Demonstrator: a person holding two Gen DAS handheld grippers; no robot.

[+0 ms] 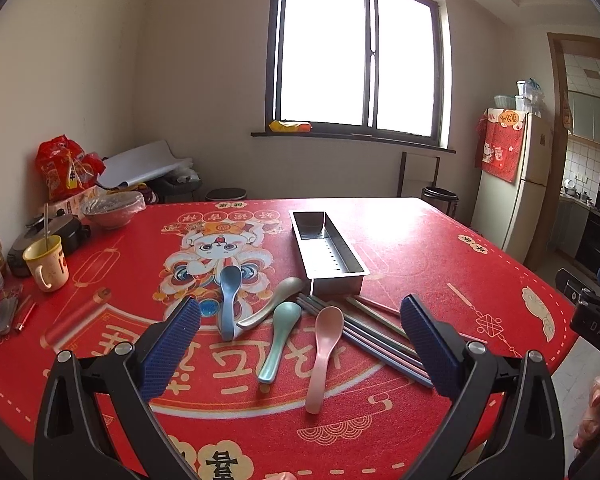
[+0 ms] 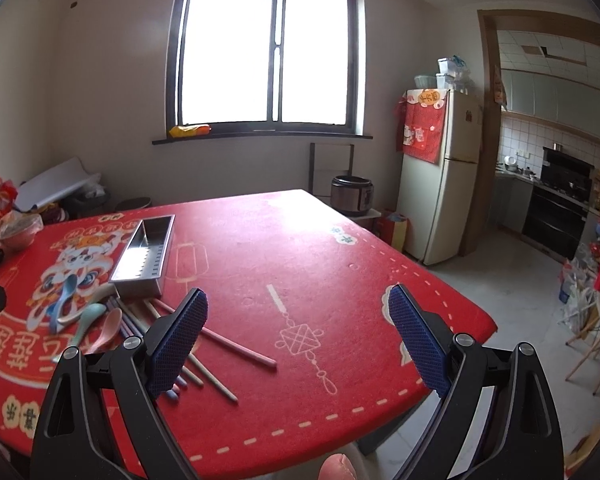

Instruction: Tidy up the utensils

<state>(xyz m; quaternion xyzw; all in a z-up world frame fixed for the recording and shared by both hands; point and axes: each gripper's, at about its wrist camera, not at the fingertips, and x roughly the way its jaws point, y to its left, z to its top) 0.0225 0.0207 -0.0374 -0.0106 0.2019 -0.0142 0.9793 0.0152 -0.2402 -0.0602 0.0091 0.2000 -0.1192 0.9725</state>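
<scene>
Table (image 1: 440, 236): covered by a red cloth printed with a cartoon lion dancer and gold characters.
Left gripper (image 1: 300, 344): spread wide, nothing between its blue ribbed pads, hovering above the spoons near the table's front edge.
Right gripper (image 2: 298, 340): spread equally wide, empty, above bare red cloth to the right of the utensils.
Steel tray (image 1: 327, 249): long, rectangular, open-topped, empty, lying lengthwise just behind the utensils.
Blue spoon (image 1: 229, 304): bowl facing the lion, handle crossing under the beige spoon.
Beige spoon (image 1: 270, 302): lying aslant, bowl close to the tray's near corner.
Green spoon (image 1: 280, 338): between the beige and the pink one, bowl away from the camera.
Pink spoon (image 1: 324, 356): nearest the front, bowl touching the chopsticks.
Chopsticks (image 1: 374, 334): loose fan of pastel sticks, running from the tray's near end toward the right front.
Yellow mug (image 1: 48, 264): at the left edge, well apart from the utensils.
</scene>
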